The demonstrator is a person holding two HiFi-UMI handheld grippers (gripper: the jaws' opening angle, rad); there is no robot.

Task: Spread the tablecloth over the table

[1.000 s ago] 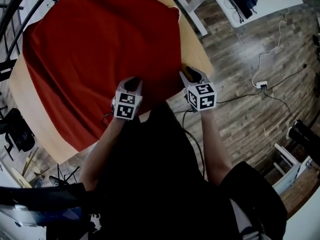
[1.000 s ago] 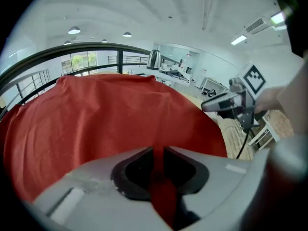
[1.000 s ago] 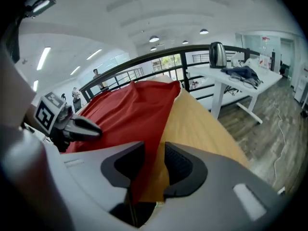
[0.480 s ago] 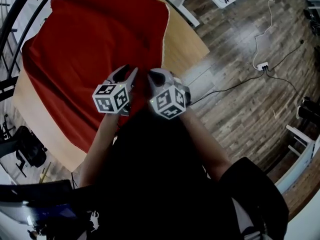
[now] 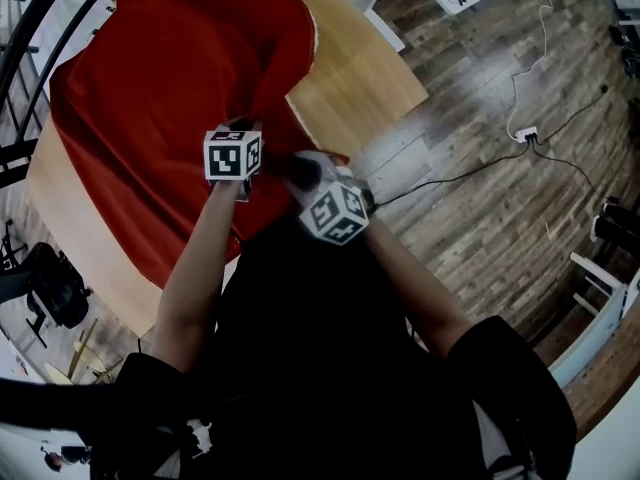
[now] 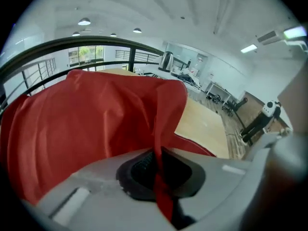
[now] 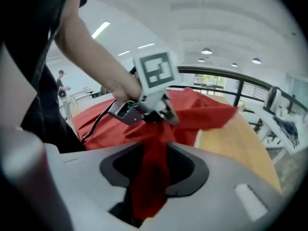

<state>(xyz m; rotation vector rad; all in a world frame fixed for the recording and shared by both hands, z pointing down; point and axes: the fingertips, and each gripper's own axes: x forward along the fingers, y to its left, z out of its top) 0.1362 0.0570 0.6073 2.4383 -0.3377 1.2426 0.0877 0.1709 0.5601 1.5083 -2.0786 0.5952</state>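
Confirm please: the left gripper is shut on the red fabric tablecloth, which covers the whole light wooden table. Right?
No. The left gripper is shut on the red fabric tablecloth, but the head view shows the light wooden table partly bare.

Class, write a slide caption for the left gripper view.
Left gripper shut on a fold of red tablecloth, wooden table beyond.

Overhead — two close-ups — shared tablecloth [image 5: 150, 98]
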